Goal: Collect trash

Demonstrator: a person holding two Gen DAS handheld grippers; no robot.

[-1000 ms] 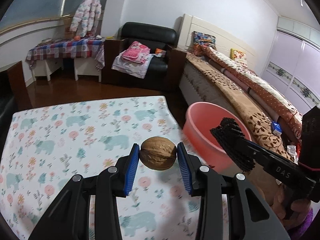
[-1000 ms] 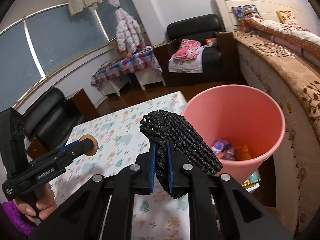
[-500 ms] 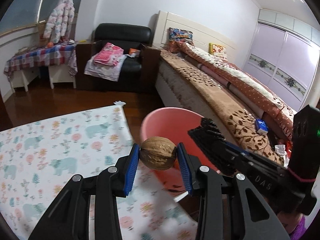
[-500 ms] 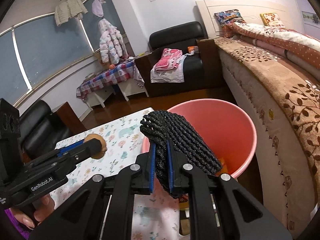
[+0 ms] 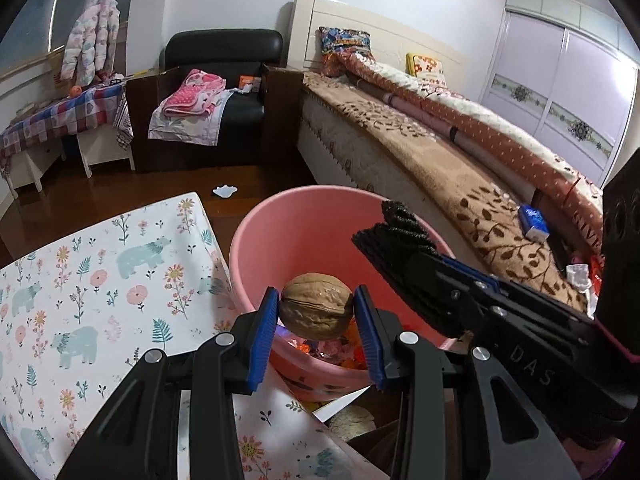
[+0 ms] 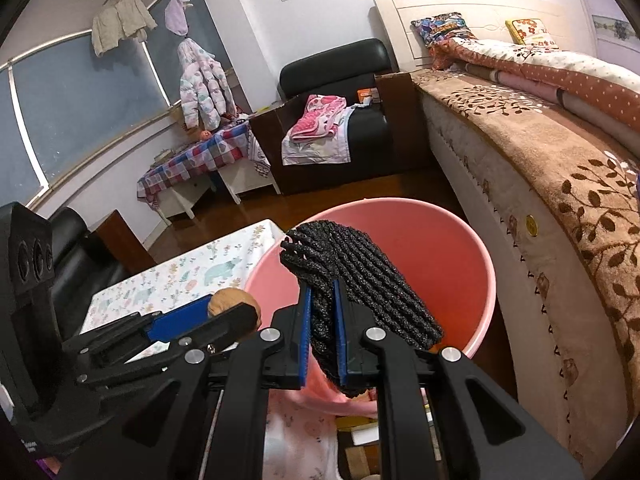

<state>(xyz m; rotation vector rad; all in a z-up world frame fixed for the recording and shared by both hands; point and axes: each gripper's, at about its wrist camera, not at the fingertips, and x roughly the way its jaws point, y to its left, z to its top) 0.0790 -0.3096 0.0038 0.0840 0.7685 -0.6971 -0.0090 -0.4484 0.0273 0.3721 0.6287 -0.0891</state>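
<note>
Two handheld grippers hover over a pink bucket that stands on the floor between a table with a bear-and-flower cloth and a long bed.

From the left wrist camera, the left gripper is clenched on a brown walnut, pinched between its two blue pads directly above the bucket's open mouth. Below the nut, colourful wrappers lie at the bottom of the bucket; only this view shows them. The right gripper enters from the right, carrying a black knitted mesh piece over the far side of the bucket.

From the right wrist camera, the right gripper is clamped on the black mesh piece, which folds and spills over the right finger, above the bucket. This view shows the left gripper from the side, with the walnut at the bucket's near rim. It also shows a window with hanging clothes, which the other view only partly catches.
</note>
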